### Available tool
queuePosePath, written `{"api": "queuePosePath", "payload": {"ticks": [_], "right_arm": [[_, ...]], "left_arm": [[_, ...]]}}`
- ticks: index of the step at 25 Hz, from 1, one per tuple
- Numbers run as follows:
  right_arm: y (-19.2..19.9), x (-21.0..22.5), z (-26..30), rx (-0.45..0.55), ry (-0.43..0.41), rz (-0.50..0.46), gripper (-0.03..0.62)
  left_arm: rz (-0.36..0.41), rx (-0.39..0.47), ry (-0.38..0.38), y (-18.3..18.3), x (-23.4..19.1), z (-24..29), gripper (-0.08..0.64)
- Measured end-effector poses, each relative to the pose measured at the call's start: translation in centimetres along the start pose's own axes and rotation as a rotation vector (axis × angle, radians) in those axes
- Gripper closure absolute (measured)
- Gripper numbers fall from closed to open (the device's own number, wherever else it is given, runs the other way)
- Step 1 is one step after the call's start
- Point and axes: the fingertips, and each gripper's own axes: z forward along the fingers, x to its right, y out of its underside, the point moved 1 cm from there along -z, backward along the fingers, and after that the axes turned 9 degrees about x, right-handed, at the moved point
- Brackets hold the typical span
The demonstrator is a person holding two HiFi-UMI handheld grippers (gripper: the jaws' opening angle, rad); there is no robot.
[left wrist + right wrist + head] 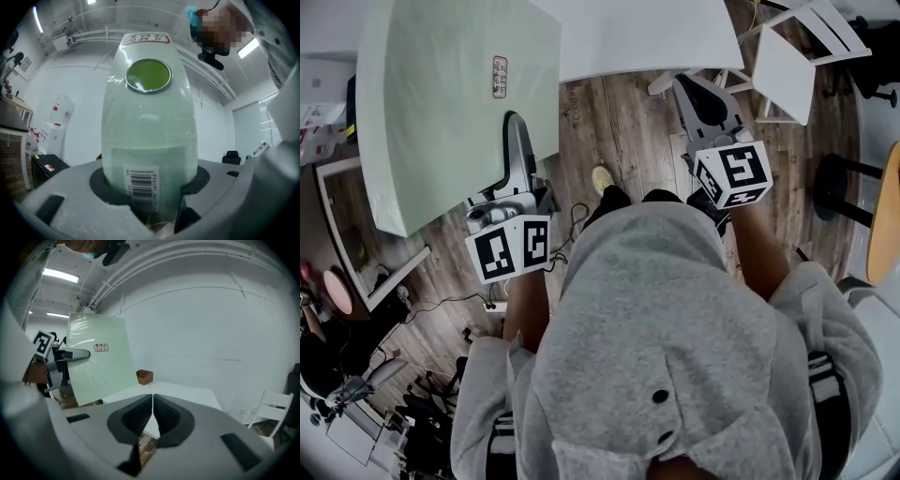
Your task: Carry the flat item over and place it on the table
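A large pale green flat board [441, 94] with a small red-printed label hangs tilted over the wooden floor at the upper left of the head view. My left gripper [517, 141] is shut on its right edge, one finger lying across the top face. In the left gripper view the board [147, 126] fills the space between the jaws, barcode sticker facing the camera. My right gripper [705, 94] is off to the right with nothing in it. Its pads meet in the right gripper view [152, 404], which also shows the board [98, 362] at the left.
A white table [647, 33] lies ahead, with a small brown box [144, 376] on its far corner. A white chair [787, 66] stands to its right. Cables [450, 309] and gear clutter the floor at the left. A black stand [844, 178] is at the right.
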Motion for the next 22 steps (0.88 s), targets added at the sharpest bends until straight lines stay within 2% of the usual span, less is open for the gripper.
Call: {"api": "queuePosePath", "payload": {"ticks": [11, 22], "right_arm": [[-0.7, -1.1, 0.7, 0.014, -0.014, -0.065, 0.565], [-0.9, -0.7, 0.6, 0.035, -0.036, -0.102, 0.565]], "left_arm": [[-0.056, 0.002, 0.021, 0.3, -0.2, 0.1, 0.295], [-0.031, 0.029, 0.032, -0.2, 0.1, 0.0, 0.295]]}}
